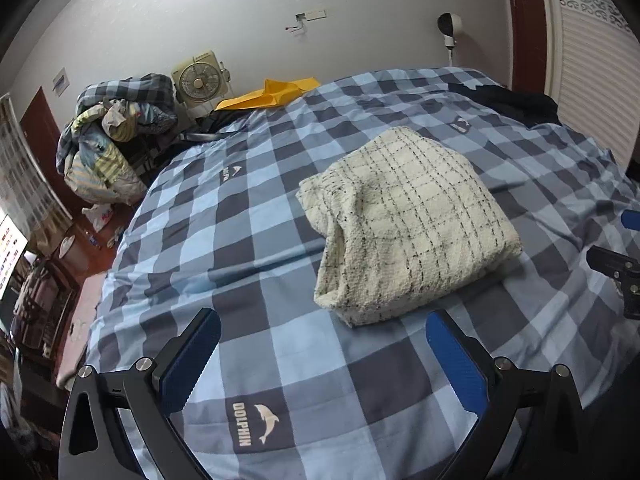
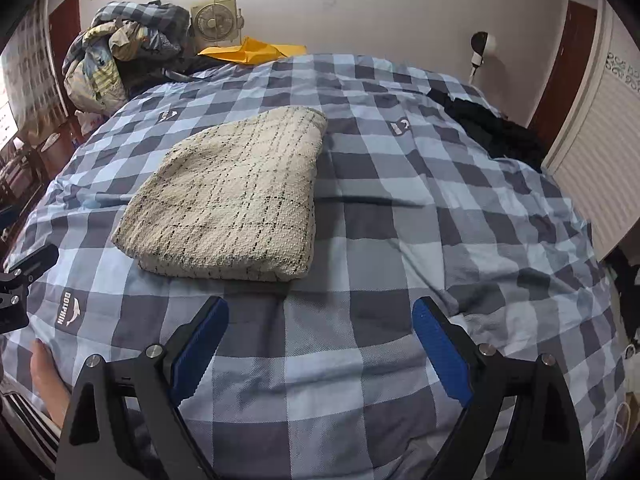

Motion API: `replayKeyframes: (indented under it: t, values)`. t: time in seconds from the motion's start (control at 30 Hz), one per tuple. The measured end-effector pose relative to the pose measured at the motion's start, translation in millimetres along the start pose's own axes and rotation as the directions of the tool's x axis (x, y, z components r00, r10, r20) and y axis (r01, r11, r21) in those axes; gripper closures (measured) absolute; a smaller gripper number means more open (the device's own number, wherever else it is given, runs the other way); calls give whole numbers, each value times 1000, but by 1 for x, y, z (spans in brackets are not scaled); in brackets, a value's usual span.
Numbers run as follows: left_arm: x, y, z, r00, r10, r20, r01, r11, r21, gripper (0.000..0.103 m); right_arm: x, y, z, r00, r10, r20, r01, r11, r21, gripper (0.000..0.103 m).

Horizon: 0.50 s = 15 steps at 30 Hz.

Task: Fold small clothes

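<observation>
A cream knitted garment with thin black check lines lies folded into a thick rectangle on the blue-and-grey checked bedcover. It also shows in the right wrist view. My left gripper is open and empty, held above the bedcover just short of the garment's near corner. My right gripper is open and empty, above the bedcover a little short of the garment's near edge. Part of the right gripper shows at the right edge of the left wrist view. Part of the left gripper shows at the left edge of the right wrist view.
A dark garment lies at the bed's far right. A yellow cloth lies at the far edge. A pile of bedding and clothes and a box fan stand beyond the bed at left. A person's bare arm rests at the near left.
</observation>
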<state>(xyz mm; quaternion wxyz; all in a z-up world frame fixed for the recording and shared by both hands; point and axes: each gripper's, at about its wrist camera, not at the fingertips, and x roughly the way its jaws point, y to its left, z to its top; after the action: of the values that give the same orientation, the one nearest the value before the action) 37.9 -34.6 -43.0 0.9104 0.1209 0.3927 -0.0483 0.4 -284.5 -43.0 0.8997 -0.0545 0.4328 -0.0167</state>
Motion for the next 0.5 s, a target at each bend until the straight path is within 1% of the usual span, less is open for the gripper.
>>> replayKeyframes:
  t: [0.5]
  values:
    - [-1, 4, -1, 1000, -3, -4, 3, 1000, -13, 0, -1, 1, 1, 1000, -11, 4, 11, 1000, -3, 12]
